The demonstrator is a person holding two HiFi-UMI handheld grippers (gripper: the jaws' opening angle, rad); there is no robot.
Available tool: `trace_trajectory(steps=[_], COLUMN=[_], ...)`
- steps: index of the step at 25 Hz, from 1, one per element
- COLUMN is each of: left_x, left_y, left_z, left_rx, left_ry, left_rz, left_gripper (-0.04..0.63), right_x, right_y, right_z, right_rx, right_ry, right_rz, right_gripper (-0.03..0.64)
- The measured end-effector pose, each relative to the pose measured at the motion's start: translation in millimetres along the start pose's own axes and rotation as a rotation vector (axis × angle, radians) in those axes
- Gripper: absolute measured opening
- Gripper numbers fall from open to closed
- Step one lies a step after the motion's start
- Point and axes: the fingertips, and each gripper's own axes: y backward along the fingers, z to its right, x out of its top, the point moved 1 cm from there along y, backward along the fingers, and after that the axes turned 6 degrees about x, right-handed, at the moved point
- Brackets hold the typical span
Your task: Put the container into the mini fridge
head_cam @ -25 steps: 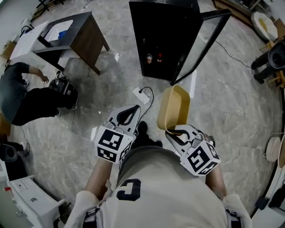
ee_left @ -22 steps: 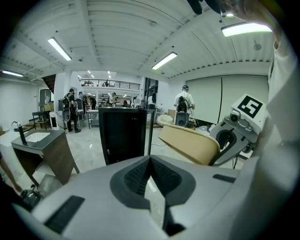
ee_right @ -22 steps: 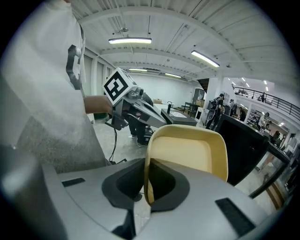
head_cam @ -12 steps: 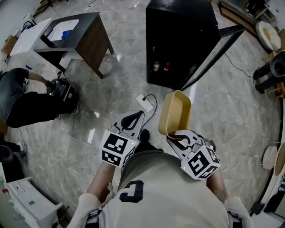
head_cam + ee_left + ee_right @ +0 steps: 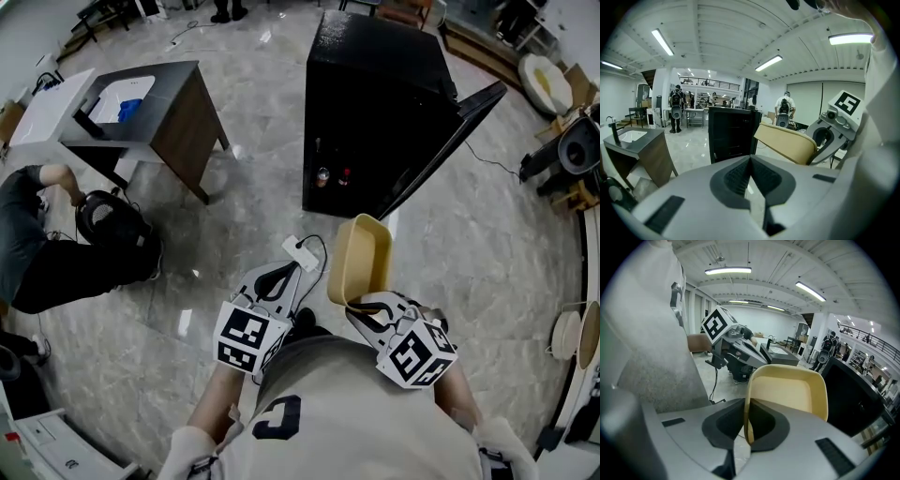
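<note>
A tan, shallow container (image 5: 359, 255) hangs tilted on edge, and my right gripper (image 5: 353, 302) is shut on its near rim. In the right gripper view the jaws pinch that rim (image 5: 746, 426), with the container's hollow (image 5: 787, 392) facing up and away. The black mini fridge (image 5: 375, 103) stands ahead on the floor with its door (image 5: 453, 139) swung open to the right; two small bottles (image 5: 333, 175) show low inside. My left gripper (image 5: 284, 270) is shut and empty, left of the container. From the left gripper view, the container (image 5: 785, 140) sits at right and the fridge (image 5: 731, 133) ahead.
A dark table with a white basin (image 5: 141, 94) stands at the far left. A person (image 5: 47, 248) crouches on the floor at left beside round black gear (image 5: 108, 220). A white power strip with its cable (image 5: 300, 251) lies on the marble floor between me and the fridge.
Both grippers and the held container have been carried nearer to the fridge, which now sits lower and larger in the head view. The grip on the rim is unchanged.
</note>
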Motion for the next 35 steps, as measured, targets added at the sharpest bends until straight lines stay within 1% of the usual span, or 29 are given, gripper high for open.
trace_trajectory(steps=[7,14,17,20,22,25,28,35], left_x=[7,7,6,5,9,18,28,58], left_y=[-15,-26,-33,-44,-53,-69,-86,-137], left_z=[-33,-51,-59,-67,-70,-68,-65,-52], left_rx=[-0.026,-0.021,0.006,0.048,0.074,0.098,0.119,0.159], left_ry=[-0.02,0.015,0.023,0.035,0.048,0.061,0.057,0.058], left_rz=[0.012,-0.004,-0.024,-0.059,-0.069,-0.075,-0.094,-0.115], left_gripper=[0.054,0.054,0.054,0.054,0.054,0.054,0.054,0.054], right_x=[15,16,15,16,14,6,-3,-31], right_y=[-21,-33,-40,-44,-44,-40,-36,-21], right_z=[29,46,59,75,88,112,139,197], right_rx=[-0.023,0.001,0.026,0.057,0.079,0.096,0.097,0.122], right_ry=[0.004,-0.003,0.009,0.035,0.048,0.058,0.054,0.089], right_rz=[-0.02,-0.035,-0.033,-0.025,-0.017,-0.014,-0.002,0.011], right_gripper=[0.032,0.032,0.032,0.032,0.032,0.032,0.032,0.032])
